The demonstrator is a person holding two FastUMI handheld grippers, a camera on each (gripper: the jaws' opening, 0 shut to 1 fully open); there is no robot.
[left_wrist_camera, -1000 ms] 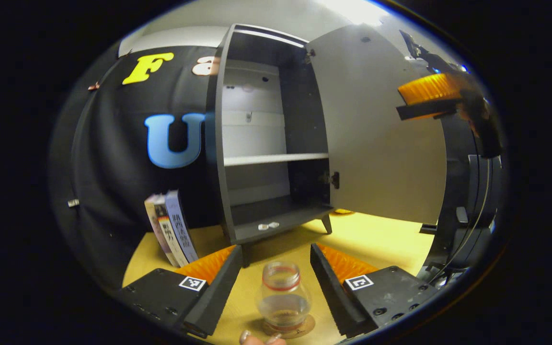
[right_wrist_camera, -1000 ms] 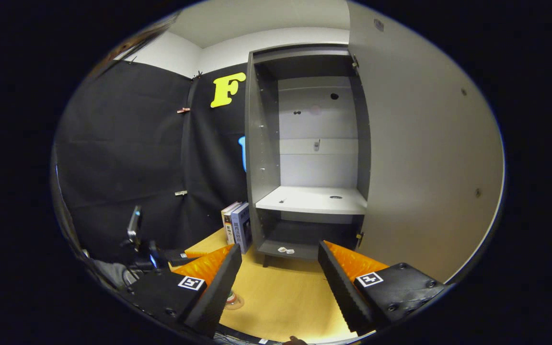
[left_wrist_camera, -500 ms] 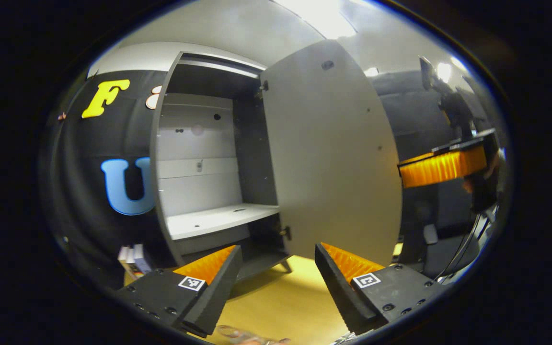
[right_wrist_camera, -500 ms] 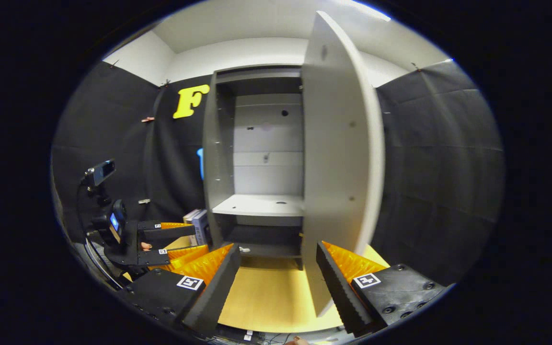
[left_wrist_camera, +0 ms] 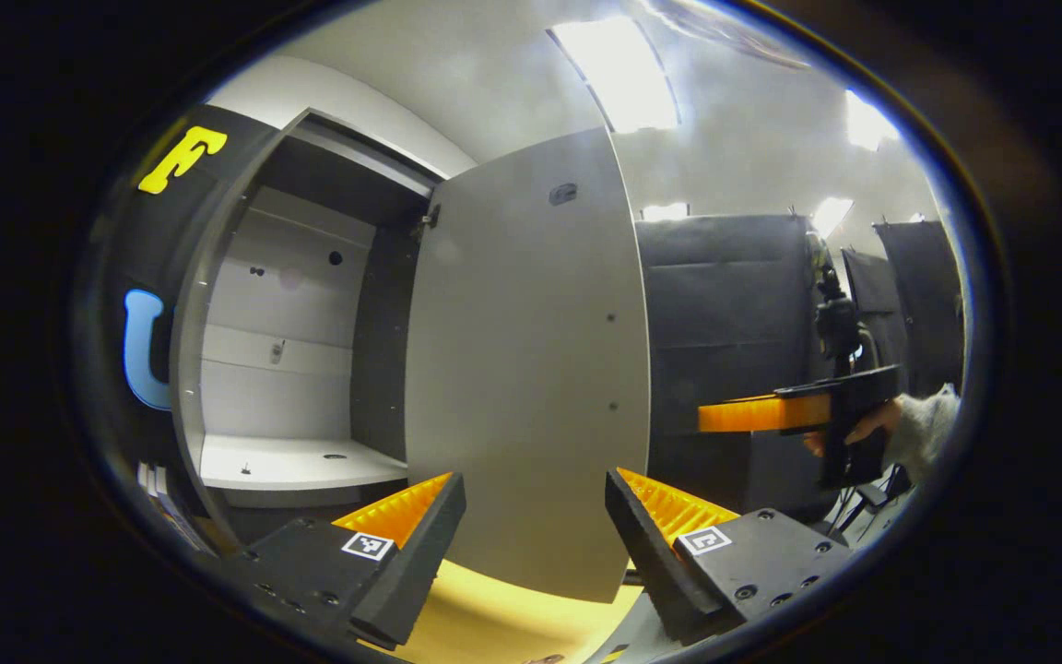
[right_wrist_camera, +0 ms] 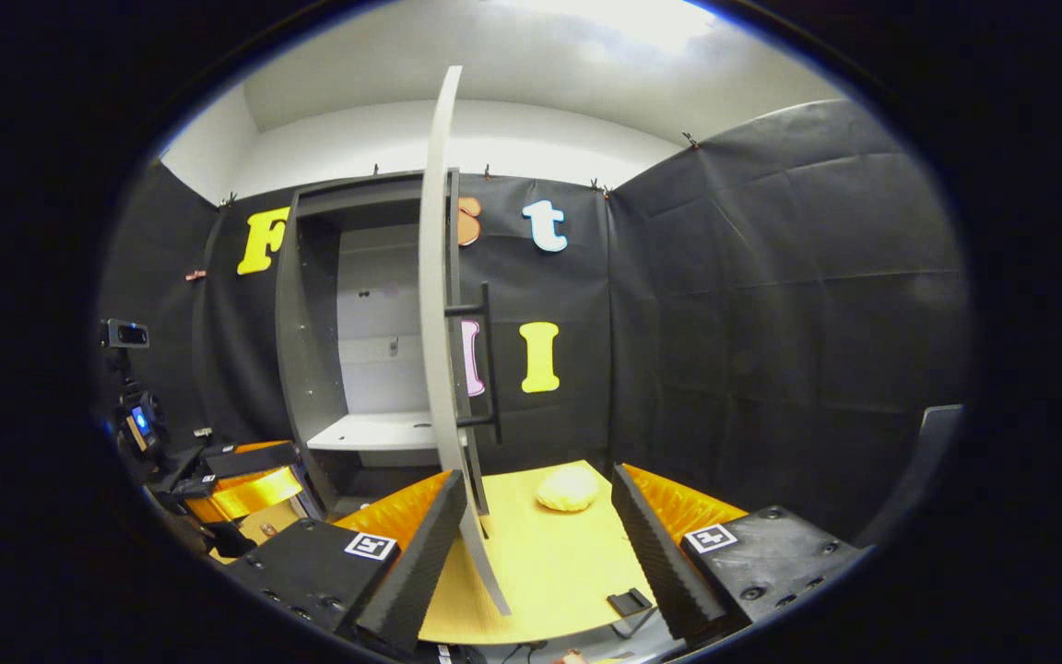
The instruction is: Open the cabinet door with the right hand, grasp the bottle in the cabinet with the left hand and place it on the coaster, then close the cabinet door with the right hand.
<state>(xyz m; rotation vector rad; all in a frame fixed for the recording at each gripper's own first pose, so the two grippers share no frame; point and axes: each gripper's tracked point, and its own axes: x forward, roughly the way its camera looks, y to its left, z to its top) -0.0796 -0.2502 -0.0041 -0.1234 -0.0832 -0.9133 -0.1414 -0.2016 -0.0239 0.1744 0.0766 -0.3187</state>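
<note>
**Step in hand:** closing the cabinet door, by judgement. The shelves in sight hold no bottle, and the door stands swung out. The bottle and coaster cannot be located in either current view, so the placement cannot be confirmed from here.

**Cabinet** (right_wrist_camera: 310,323): dark carcass with a pale back panel, standing toward the back-left of the yellow table (right_wrist_camera: 549,563). A pale shelf (left_wrist_camera: 296,461) crosses the interior; nothing rests on it.

**Cabinet door** (left_wrist_camera: 531,369): pale panel, hinged at the cabinet's right side. In the right gripper view it shows nearly edge-on (right_wrist_camera: 439,369), its free edge pointing toward the camera, with a dark bar handle (right_wrist_camera: 485,355) on its outer face.

**Right gripper** (right_wrist_camera: 531,544): jaws wide apart, holding nothing. It sits just beside the door's free edge, which runs down close to its left finger; contact cannot be told. In the left gripper view the same tool appears at the far right (left_wrist_camera: 771,413), held in a hand (left_wrist_camera: 867,426) with a grey sleeve.

**Left gripper** (left_wrist_camera: 536,544): jaws wide apart, empty, aimed at the door's inner face.

**Other items:** a pale rounded lump (right_wrist_camera: 566,489) lies on the table toward its back edge, right of the door; a small dark object (right_wrist_camera: 628,602) lies near the front edge.

**Next move, as judged:** the right gripper needs to come against the outer face or handle and push the panel round toward the cabinet opening until it seats. The left gripper should keep out of the door's swing.
</note>
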